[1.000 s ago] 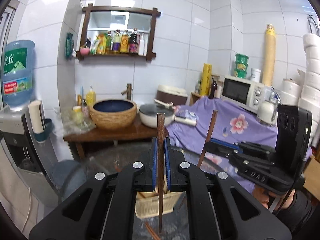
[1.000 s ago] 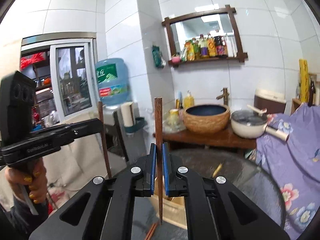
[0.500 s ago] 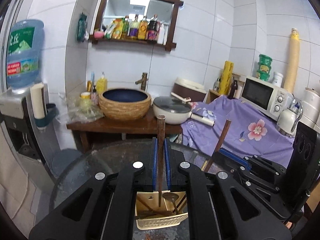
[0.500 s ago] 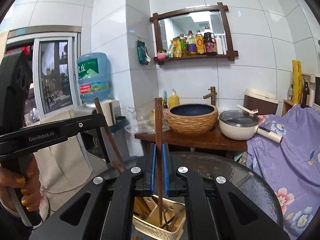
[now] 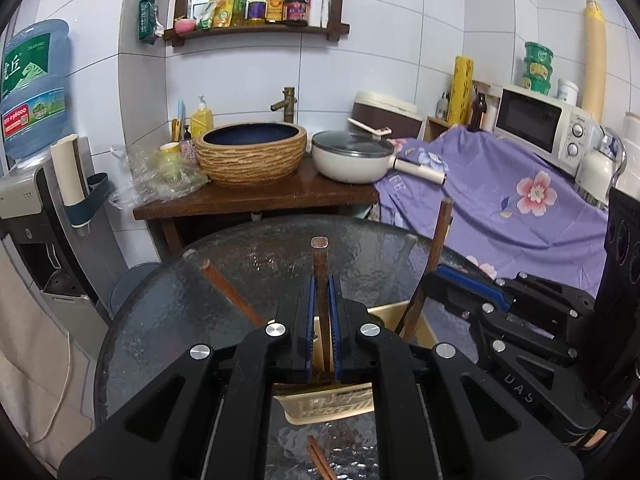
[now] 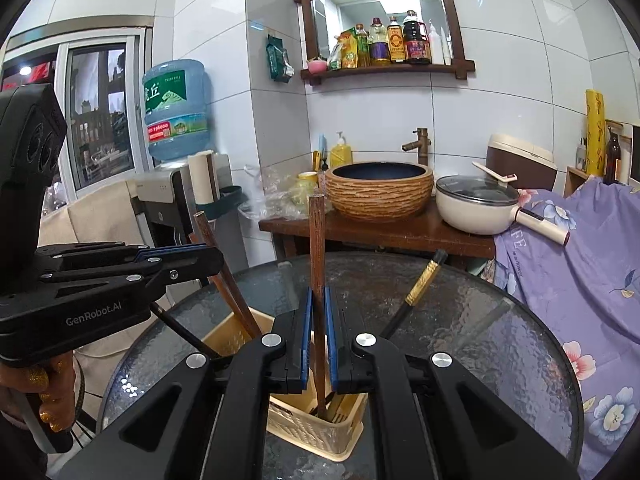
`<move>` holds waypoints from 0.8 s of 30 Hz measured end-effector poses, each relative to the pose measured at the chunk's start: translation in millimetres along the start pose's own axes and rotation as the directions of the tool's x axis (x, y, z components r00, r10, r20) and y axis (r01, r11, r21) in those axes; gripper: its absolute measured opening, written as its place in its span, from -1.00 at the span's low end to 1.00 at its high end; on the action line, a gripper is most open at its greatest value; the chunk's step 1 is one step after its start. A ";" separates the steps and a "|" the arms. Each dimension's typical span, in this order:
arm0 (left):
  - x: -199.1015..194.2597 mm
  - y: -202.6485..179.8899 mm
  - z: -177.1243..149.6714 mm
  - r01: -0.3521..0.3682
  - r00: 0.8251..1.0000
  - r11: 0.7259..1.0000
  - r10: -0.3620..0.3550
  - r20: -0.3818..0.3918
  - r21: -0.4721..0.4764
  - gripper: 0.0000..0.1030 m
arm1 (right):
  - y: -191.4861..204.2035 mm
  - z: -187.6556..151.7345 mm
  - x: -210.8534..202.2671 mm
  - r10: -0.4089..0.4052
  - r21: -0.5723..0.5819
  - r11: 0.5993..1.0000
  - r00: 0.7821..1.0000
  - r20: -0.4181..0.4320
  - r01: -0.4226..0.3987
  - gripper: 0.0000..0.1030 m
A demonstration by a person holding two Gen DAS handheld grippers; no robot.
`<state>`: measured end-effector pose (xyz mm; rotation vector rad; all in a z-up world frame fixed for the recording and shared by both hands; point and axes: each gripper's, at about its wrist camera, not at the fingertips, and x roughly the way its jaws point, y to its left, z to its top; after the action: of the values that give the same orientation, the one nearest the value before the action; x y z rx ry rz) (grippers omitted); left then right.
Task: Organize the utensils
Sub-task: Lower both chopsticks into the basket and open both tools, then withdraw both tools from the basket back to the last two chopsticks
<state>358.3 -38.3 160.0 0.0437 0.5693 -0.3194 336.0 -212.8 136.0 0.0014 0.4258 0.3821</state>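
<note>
**A:** Left gripper (image 5: 321,312) clamped tight on a brown chopstick (image 5: 320,276), stick upright, lower end dipping into the cream utensil basket (image 5: 420,320) on the round glass table (image 5: 180,320). Right gripper (image 6: 316,320) pinched the same way on a second brown chopstick (image 6: 317,248), tip down inside that basket (image 6: 320,432) too.

**B:** Basket already holding stuff?

**A:** Yep, more sticks leaning in it (hard to count). Also a black chopstick with a gold band (image 6: 420,288) lying slanted over the glass just beside the right gripper, and another brown one (image 5: 228,292) slanting across the table on the left. Pair of reddish tips (image 5: 318,456) poking out on the glass near the bottom edge as well.

**B:** Background?

**A:** Woven basin (image 5: 251,152) and a lidded white pan (image 5: 352,156) on the wooden counter, well apart from the table.
</note>
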 end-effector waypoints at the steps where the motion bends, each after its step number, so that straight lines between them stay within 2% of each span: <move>1: 2.1 0.7 -1.7 -0.004 1.000 1.000 0.004 -0.006 0.003 -0.85 | -0.6 -0.7 -0.5 -0.004 -0.001 1.000 1.000 0.005 0.004 -0.87; 5: 2.4 3.2 -3.6 -0.001 1.000 1.000 0.001 -0.013 -0.001 -0.85 | -2.4 -1.3 -1.4 -0.002 0.002 1.000 1.000 0.008 0.002 -0.86; 6: 0.6 4.3 -3.2 0.001 1.000 1.000 -0.001 -0.008 -0.008 -0.81 | -1.7 -1.6 -1.5 0.006 -0.001 1.000 1.000 0.005 -0.006 -0.79; 8: -5.5 7.1 -1.7 0.009 1.000 1.000 -0.009 0.004 -0.019 -0.46 | 0.4 -2.0 -4.7 0.002 -0.011 1.000 1.000 0.019 -0.002 -0.64; 9: -11.4 8.5 -1.2 0.013 1.000 1.000 -0.012 0.021 -0.026 -0.02 | 0.8 -2.3 -6.3 -0.001 -0.015 1.000 1.000 0.025 0.001 -0.50; 10: -16.5 9.6 -0.4 0.014 0.999 0.999 -0.013 0.038 -0.031 0.32 | 1.4 -2.2 -9.6 0.001 -0.016 1.000 0.999 0.037 -0.001 -0.43; 15: -55.8 14.7 -2.8 0.012 0.990 0.999 -0.006 0.138 -0.045 0.38 | 0.6 -4.3 -28.5 0.010 -0.011 1.000 0.996 0.084 -0.009 -0.26; 19: -90.5 17.0 -21.8 -0.008 0.976 0.999 0.019 0.216 -0.054 0.59 | 9.0 -14.9 -57.6 0.003 -0.017 1.000 0.991 0.133 -0.001 -0.06; 24: -107.8 24.1 -64.8 -0.018 0.976 0.996 0.036 0.215 -0.086 0.59 | 32.5 -45.8 -80.8 0.002 -0.046 0.999 0.994 0.108 0.003 0.06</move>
<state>246.3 23.6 162.1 -0.0632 0.3654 -0.2696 237.9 -215.5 129.4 -0.0232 0.3099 0.3896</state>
